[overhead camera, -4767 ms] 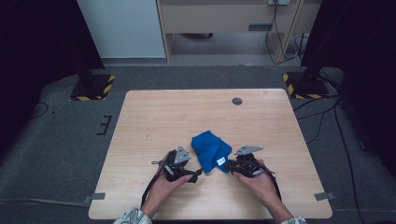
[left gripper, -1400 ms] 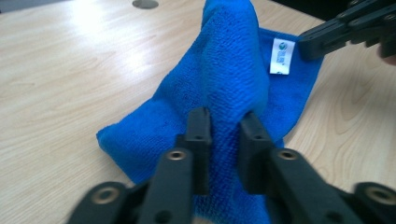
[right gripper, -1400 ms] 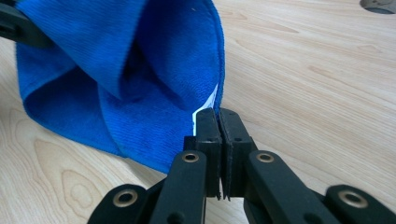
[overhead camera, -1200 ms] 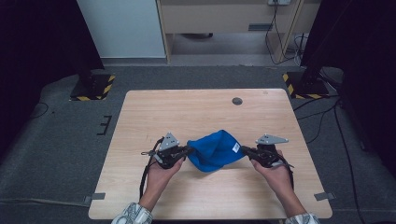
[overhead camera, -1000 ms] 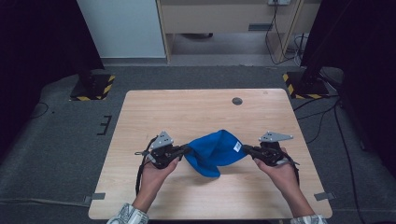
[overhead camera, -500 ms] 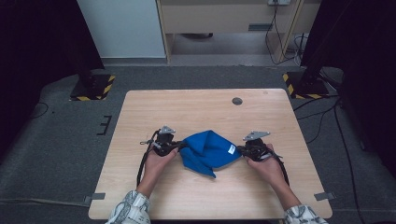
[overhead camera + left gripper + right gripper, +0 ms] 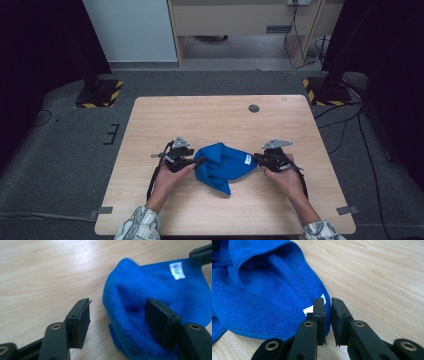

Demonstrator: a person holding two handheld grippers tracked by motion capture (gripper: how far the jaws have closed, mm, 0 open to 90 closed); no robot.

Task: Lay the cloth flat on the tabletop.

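Left gripper (image 7: pixel 117 322): jaws just opening, wide apart, cloth edge loose between. Blue cloth (image 7: pixel 222 165): mid-table, rumpled; soft, light, limp; take by hem corners. Right gripper (image 7: pixel 327 315): jaws opening, nearly together, hem between.

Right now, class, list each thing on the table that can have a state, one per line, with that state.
Blue microfibre cloth: crumpled, lying on the table, white label showing.
Left gripper: jaws just opened, wide apart, cloth's edge loose between them.
Right gripper: jaws nearly together, a slim gap, cloth's edge at them.
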